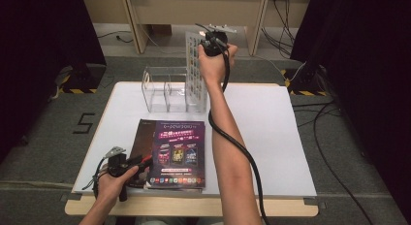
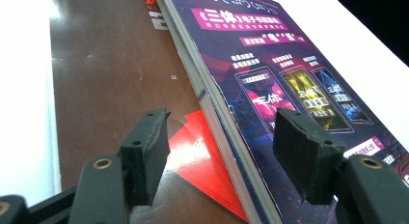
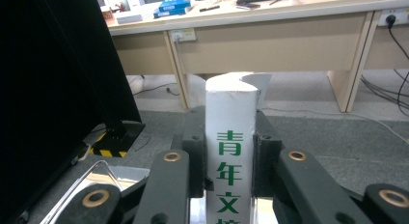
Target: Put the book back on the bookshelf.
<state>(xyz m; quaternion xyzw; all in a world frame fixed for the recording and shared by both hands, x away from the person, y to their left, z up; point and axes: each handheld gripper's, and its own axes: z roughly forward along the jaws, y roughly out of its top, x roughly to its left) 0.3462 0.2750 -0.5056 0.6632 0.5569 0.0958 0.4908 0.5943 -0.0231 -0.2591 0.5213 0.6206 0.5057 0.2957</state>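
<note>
My right gripper (image 1: pixel 213 44) is raised over the far side of the table, shut on the top of a white-spined magazine (image 1: pixel 195 70) that stands upright at the right end of a clear acrylic rack (image 1: pixel 167 91). In the right gripper view both pads press the white spine (image 3: pixel 230 137), which carries green characters. A purple magazine (image 1: pixel 178 154) lies flat near the front, on top of a dark brown one (image 1: pixel 142 137). My left gripper (image 1: pixel 141 163) stands open at their lower left corner. One of its jaws is over the brown cover (image 2: pixel 111 74) and the other over the purple cover (image 2: pixel 270 89).
The white table (image 1: pixel 271 133) has bare room to the right of the arm. The right gripper's cable (image 1: pixel 232 142) trails across it. Wooden desks (image 3: pixel 289 35) and floor cables stand beyond the table, and black curtains hang on both sides.
</note>
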